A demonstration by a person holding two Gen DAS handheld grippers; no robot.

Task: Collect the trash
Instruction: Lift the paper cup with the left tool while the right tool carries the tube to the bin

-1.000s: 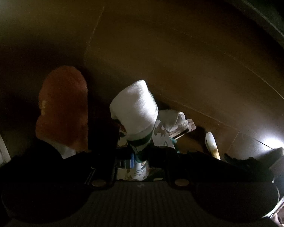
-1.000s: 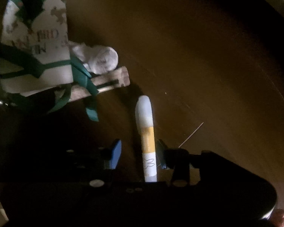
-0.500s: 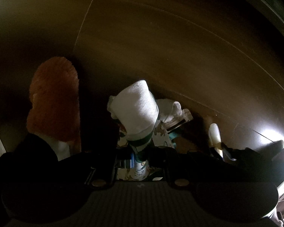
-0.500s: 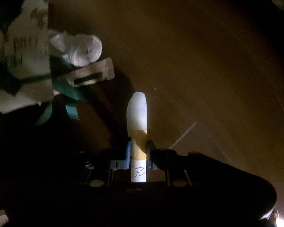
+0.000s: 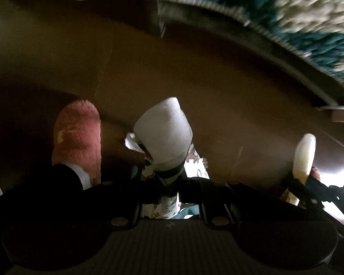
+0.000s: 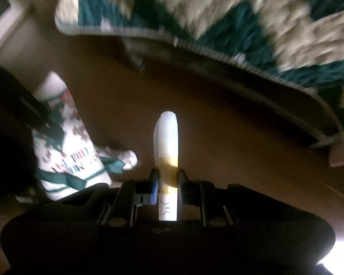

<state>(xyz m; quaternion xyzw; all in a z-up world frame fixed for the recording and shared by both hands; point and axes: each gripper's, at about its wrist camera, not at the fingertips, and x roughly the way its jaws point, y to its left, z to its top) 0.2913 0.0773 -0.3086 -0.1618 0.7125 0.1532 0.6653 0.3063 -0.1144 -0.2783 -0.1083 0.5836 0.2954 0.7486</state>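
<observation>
My left gripper [image 5: 172, 183] points straight down and is shut on the top edge of a white gift bag [image 5: 162, 135] with a printed pattern and green ribbon handles. The bag [image 6: 66, 151] hangs above the brown floor. A crumpled white tissue [image 6: 128, 158] shows beside the bag's handle; whether it lies on the floor I cannot tell. My right gripper [image 6: 167, 176] is shut on a white tube [image 6: 166, 142] with a yellow band and a small bunny drawing, held off the floor. The left wrist view shows the same tube [image 5: 305, 153] at the right edge.
A person's foot in a pink fuzzy slipper [image 5: 78, 142] stands just left of the bag. A shaggy teal and cream rug [image 6: 217, 18] curves across the top of both views, its edge [image 5: 217, 6] raised over the wooden floor [image 5: 195, 73]. White trim [image 6: 2, 29] sits at upper left.
My right gripper closed on the tube and lifted it off the floor. Both grippers rose, the bag going up with the left one, and the rug came into view.
</observation>
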